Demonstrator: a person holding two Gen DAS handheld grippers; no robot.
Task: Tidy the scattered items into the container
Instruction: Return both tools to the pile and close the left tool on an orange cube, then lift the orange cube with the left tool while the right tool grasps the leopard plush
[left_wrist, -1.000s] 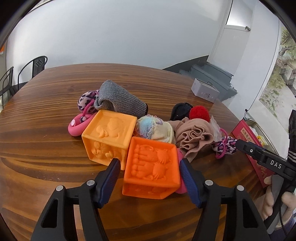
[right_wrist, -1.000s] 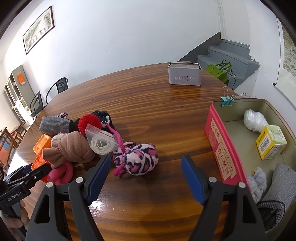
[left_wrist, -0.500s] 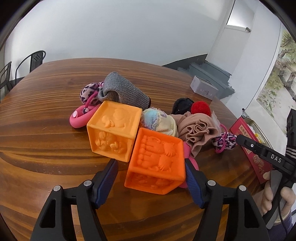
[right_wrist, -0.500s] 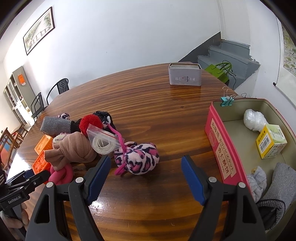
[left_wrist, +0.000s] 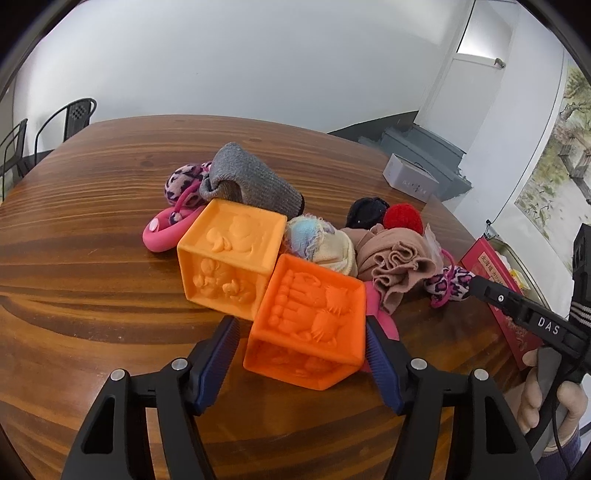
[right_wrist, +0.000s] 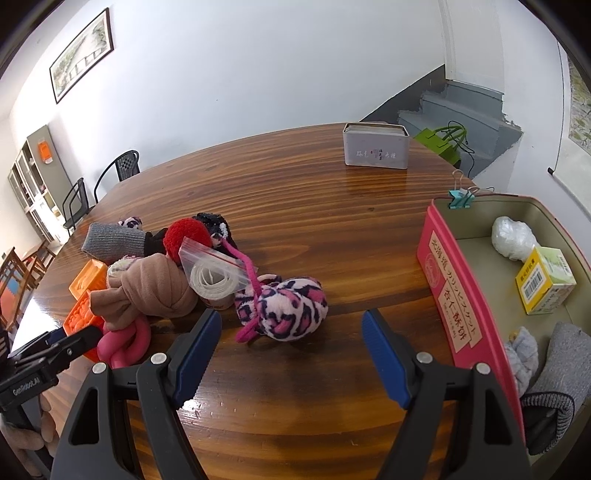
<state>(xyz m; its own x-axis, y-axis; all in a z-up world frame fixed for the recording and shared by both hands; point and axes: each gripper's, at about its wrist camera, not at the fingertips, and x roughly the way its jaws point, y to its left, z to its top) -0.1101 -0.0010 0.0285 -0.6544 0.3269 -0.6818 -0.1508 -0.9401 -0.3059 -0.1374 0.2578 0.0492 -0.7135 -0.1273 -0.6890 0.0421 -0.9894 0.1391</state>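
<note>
A pile of items lies on the wooden table. My left gripper (left_wrist: 301, 341) is open with its jaws around a dark orange embossed cube (left_wrist: 308, 319); its right finger (left_wrist: 380, 354) is against the cube's side. A lighter orange cube (left_wrist: 229, 256) sits just behind it. My right gripper (right_wrist: 291, 339) is open and empty just in front of a pink leopard plush knot (right_wrist: 286, 308). The red container (right_wrist: 448, 291) stands at the right, holding a yellow box (right_wrist: 545, 282), a white bag and grey socks.
The pile also holds a grey sock (left_wrist: 251, 182), a tan cloth bundle (left_wrist: 395, 264), a red pompom (left_wrist: 402, 218), a pink rubber ring (right_wrist: 123, 343) and a zip bag with a roll (right_wrist: 214, 273). A grey tin (right_wrist: 375, 146) stands far back.
My left gripper has shifted around the dark orange cube, which now sits further right between the jaws. My right gripper has barely moved.
</note>
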